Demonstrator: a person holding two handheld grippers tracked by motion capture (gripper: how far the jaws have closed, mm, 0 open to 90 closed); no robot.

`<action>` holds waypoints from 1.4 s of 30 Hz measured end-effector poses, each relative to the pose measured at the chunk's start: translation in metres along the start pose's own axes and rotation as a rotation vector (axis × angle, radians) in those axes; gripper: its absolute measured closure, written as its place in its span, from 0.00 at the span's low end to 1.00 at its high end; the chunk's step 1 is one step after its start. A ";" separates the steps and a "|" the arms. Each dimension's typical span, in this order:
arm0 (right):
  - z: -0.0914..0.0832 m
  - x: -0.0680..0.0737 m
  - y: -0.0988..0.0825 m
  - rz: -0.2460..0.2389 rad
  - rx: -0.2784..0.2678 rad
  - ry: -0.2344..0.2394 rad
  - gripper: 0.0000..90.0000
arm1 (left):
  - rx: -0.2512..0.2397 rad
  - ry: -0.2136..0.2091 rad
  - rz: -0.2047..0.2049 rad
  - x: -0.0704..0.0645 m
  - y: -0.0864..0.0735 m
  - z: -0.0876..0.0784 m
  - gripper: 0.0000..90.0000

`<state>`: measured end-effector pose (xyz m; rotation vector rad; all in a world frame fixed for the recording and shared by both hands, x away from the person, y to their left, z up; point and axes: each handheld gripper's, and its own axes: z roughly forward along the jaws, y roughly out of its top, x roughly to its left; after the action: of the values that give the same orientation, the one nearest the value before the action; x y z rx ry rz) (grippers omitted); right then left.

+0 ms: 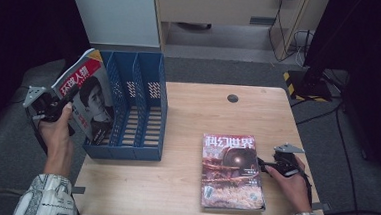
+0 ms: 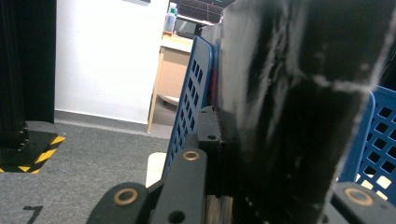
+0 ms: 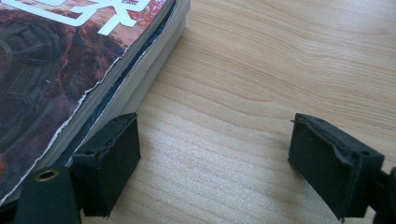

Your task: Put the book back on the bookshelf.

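My left gripper point(image 1: 60, 110) is shut on a magazine point(image 1: 86, 93) with a portrait cover, held tilted at the left end of a blue file rack point(image 1: 138, 109), its lower corner down in the leftmost slot. Close up, the magazine point(image 2: 289, 116) sits between the jaws of this gripper point(image 2: 271, 177), with the rack's perforated wall point(image 2: 194, 98) just behind. A stack of magazines point(image 1: 230, 172) with a red-brown cover lies flat on the wooden table point(image 1: 213, 109). My right gripper point(image 1: 261, 164) stands open at the stack's right edge. In the right gripper view one pad of the gripper point(image 3: 215, 158) touches the stack's point(image 3: 70, 60) side.
A round cable hole point(image 1: 232, 98) sits at the table's far edge. A yellow-and-black striped base point(image 1: 293, 81) and cables lie on the floor at the back right. A white cabinet point(image 1: 116, 13) stands behind the rack.
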<state>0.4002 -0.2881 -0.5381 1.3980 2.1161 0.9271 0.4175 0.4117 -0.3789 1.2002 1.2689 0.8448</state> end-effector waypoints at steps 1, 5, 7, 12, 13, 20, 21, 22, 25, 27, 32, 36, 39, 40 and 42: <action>0.000 0.000 0.000 0.001 0.001 0.000 0.19 | 0.004 0.001 -0.001 0.000 -0.001 0.000 0.95; 0.000 0.000 0.000 -0.001 -0.001 -0.001 0.19 | 0.038 0.013 0.023 0.001 -0.004 0.001 0.95; 0.000 0.000 0.000 -0.001 0.000 0.000 0.19 | 0.041 0.015 0.023 0.002 -0.006 0.001 0.95; 0.000 0.000 0.000 -0.003 0.000 0.000 0.19 | 0.050 0.020 0.028 0.001 -0.006 0.001 0.95; 0.000 0.000 0.000 -0.001 0.000 0.000 0.19 | 0.052 0.021 0.030 0.001 -0.006 0.001 0.95; 0.000 0.000 0.000 -0.001 0.000 0.000 0.19 | 0.078 0.038 0.048 0.001 -0.009 -0.001 0.95; 0.000 0.000 0.000 -0.002 0.001 0.001 0.19 | 0.082 0.040 0.047 0.001 -0.009 -0.002 0.94; 0.000 0.000 0.000 -0.003 0.001 0.000 0.19 | 0.089 0.040 0.049 0.000 -0.009 -0.002 0.94; 0.000 0.000 0.000 -0.003 0.002 0.000 0.19 | 0.111 0.047 0.067 -0.001 -0.009 -0.002 0.94; 0.000 0.000 0.000 -0.004 0.002 0.000 0.19 | 0.121 0.050 0.074 -0.002 -0.010 -0.002 0.94; 0.000 0.000 0.000 -0.004 0.002 0.000 0.19 | 0.130 0.049 0.069 -0.002 -0.010 -0.004 0.92; 0.000 0.000 0.000 -0.004 0.003 0.001 0.19 | 0.133 0.057 0.073 -0.004 -0.010 -0.005 0.88; 0.000 0.000 0.000 -0.004 0.004 0.001 0.19 | 0.129 0.062 0.072 -0.004 -0.011 -0.007 0.81; 0.000 0.000 0.000 -0.004 0.003 0.000 0.19 | 0.129 0.063 0.072 -0.004 -0.011 -0.007 0.79; 0.000 0.000 0.000 -0.005 0.005 0.002 0.19 | 0.131 0.066 0.066 -0.003 -0.012 -0.009 0.74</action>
<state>0.4001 -0.2883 -0.5377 1.3941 2.1237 0.9227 0.4070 0.4075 -0.3883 1.3340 1.3608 0.8663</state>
